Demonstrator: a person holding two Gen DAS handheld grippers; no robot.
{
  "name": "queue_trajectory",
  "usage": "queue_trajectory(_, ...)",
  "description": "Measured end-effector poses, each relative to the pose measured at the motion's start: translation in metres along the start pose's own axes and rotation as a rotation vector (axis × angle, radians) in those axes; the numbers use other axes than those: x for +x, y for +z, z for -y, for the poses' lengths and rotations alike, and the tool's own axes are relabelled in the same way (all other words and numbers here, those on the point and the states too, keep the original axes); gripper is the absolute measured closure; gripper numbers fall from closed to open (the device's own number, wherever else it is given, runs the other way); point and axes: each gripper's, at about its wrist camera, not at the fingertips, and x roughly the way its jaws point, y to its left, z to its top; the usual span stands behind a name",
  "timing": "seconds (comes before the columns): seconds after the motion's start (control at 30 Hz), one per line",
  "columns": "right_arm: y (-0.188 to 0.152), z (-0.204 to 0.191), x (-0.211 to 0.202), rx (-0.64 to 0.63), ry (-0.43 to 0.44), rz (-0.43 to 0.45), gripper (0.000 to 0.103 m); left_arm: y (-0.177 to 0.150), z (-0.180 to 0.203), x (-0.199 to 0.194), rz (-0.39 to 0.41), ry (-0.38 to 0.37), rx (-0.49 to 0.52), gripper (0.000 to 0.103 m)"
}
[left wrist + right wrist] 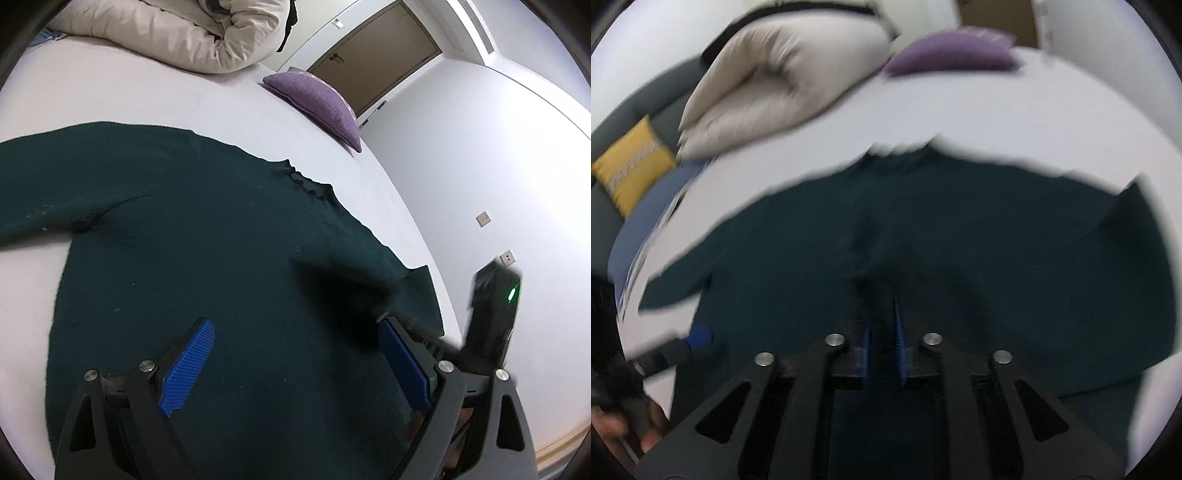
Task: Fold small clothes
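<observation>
Across white bed sheet [110, 92]: dark green knitted long-sleeved sweater [221, 240], spread flat and unfolded; ruffled collar [306, 181] toward purple fabric cushion [317, 99] and rolled cream quilted duvet [184, 33]; one sleeve [37, 184] out to picture left, other sleeve cuff [421, 291] near bed edge at picture right.

Left gripper [295, 325]: blue ribbed pads spread wide; nothing between them; poised over sweater body, clear of fabric as far as visible.

Right gripper [882, 314]: blue pads close together with only a narrow slit showing; heavily blurred in right wrist view; cannot tell whether knit is pinched or merely behind the slit; positioned over middle of sweater body.

Handling, as judgement only:
- Treat as soft, limp and light; expect no stiffness, so expect sag and drape from any lifted point.
- Expect stretch in loose knit; avoid long drags across sheet, which likely distort the outline.
- Expect good friction against ribbed pads; slipping unlikely; snagging on pad ridges possible.
- Not fragile; no risk from firm closing.

Where to take hold, as judgement only:
- Pinch at edges, not mid-panel: cuff and shoulder seam for sleeve fold; hem corner and shoulder for body fold.
- Take both layers together to keep front and back aligned.
- Use both grippers on one side at once; lift low, carry across, lay down flat.
</observation>
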Motion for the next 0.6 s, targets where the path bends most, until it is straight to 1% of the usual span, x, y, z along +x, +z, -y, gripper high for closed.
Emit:
queue_trajectory(0.03,-0.015,-0.005,0.008,0.002,0.034,-0.015,0.065,0.001,0.001,0.003,-0.005,-0.004,0.001,0.011)
queue_trajectory(0.07,-0.017,-0.002,0.015,0.016,0.065,-0.02,0.05,0.003,0.002,0.008,-0.01,-0.009,0.002,0.01)
queue_trajectory(0.13,-0.032,0.008,0.009,0.047,0.102,0.022,0.039,0.005,0.005,0.02,-0.026,-0.017,0.0,0.009)
queue_trajectory(0.17,-0.038,0.017,0.001,0.067,0.122,0.048,0.037,0.007,0.008,0.03,-0.046,-0.016,-0.003,0.009)
queue_trajectory(0.2,-0.055,0.016,-0.002,0.077,0.136,0.06,0.037,0.007,0.01,0.037,-0.062,-0.012,-0.006,0.009)
queue_trajectory(0.23,-0.061,0.027,-0.01,0.094,0.159,0.066,0.037,0.009,0.015,0.05,-0.087,-0.016,-0.005,0.009)
queue_trajectory(0.27,-0.066,0.025,-0.016,0.105,0.169,0.07,0.037,0.01,0.019,0.058,-0.103,-0.018,0.003,0.01)
queue_trajectory(0.3,-0.071,0.036,-0.021,0.127,0.176,0.076,0.037,0.011,0.026,0.07,-0.129,-0.01,0.023,0.011)
queue_trajectory(0.33,-0.081,0.039,-0.029,0.145,0.178,0.082,0.037,0.015,0.029,0.081,-0.143,0.003,0.035,0.018)
queue_trajectory(0.37,-0.089,0.049,-0.034,0.174,0.185,0.091,0.037,0.016,0.035,0.093,-0.168,0.022,0.049,0.028)
queue_trajectory(0.4,-0.093,0.056,-0.036,0.205,0.188,0.098,0.037,0.017,0.038,0.101,-0.183,0.035,0.058,0.031)
queue_trajectory(0.43,-0.097,0.052,-0.041,0.236,0.188,0.103,0.037,0.017,0.042,0.107,-0.192,0.052,0.074,0.039)
queue_trajectory(0.47,-0.103,0.055,-0.044,0.262,0.191,0.106,0.037,0.018,0.046,0.112,-0.194,0.075,0.095,0.05)
queue_trajectory(0.5,-0.107,0.064,-0.046,0.289,0.195,0.11,0.037,0.02,0.05,0.117,-0.203,0.102,0.109,0.057)
queue_trajectory(0.53,-0.107,0.073,-0.048,0.311,0.197,0.113,0.037,0.022,0.051,0.119,-0.211,0.124,0.117,0.075)
queue_trajectory(0.57,-0.11,0.081,-0.05,0.33,0.199,0.121,0.037,0.023,0.052,0.12,-0.213,0.139,0.124,0.088)
queue_trajectory(0.6,-0.111,0.089,-0.052,0.352,0.206,0.13,0.037,0.027,0.053,0.118,-0.21,0.14,0.13,0.089)
